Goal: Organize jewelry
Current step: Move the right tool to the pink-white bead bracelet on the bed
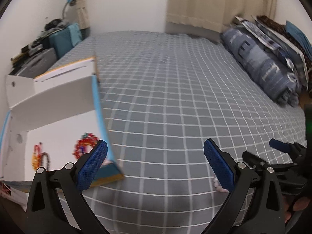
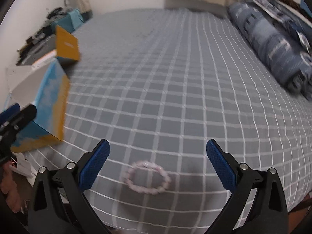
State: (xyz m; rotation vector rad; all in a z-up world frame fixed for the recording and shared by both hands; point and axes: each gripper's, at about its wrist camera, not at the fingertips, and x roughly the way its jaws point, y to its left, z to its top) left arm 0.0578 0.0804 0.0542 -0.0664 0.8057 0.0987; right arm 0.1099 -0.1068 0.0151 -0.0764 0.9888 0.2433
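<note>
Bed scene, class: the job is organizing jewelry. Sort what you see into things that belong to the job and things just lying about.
Belongs to the job:
- pink bead bracelet on the checked bedsheet
- open box
- red beaded bracelet inside it
- orange and dark bead strand inside it

Just lying about:
- blue patterned pillow
- teal suitcase
- curtain

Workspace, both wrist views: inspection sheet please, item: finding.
Surface: bed, grey checked cover.
Job's things: pink bead bracelet loose on the cover; colourful bead pieces inside open white box.
Clutter: patterned pillows on the right.
Grippers: left gripper open, empty; right gripper open, empty, bracelet in front of it.
Cables: nothing seen.
Surroundings: curtain; suitcases at left wall.
</note>
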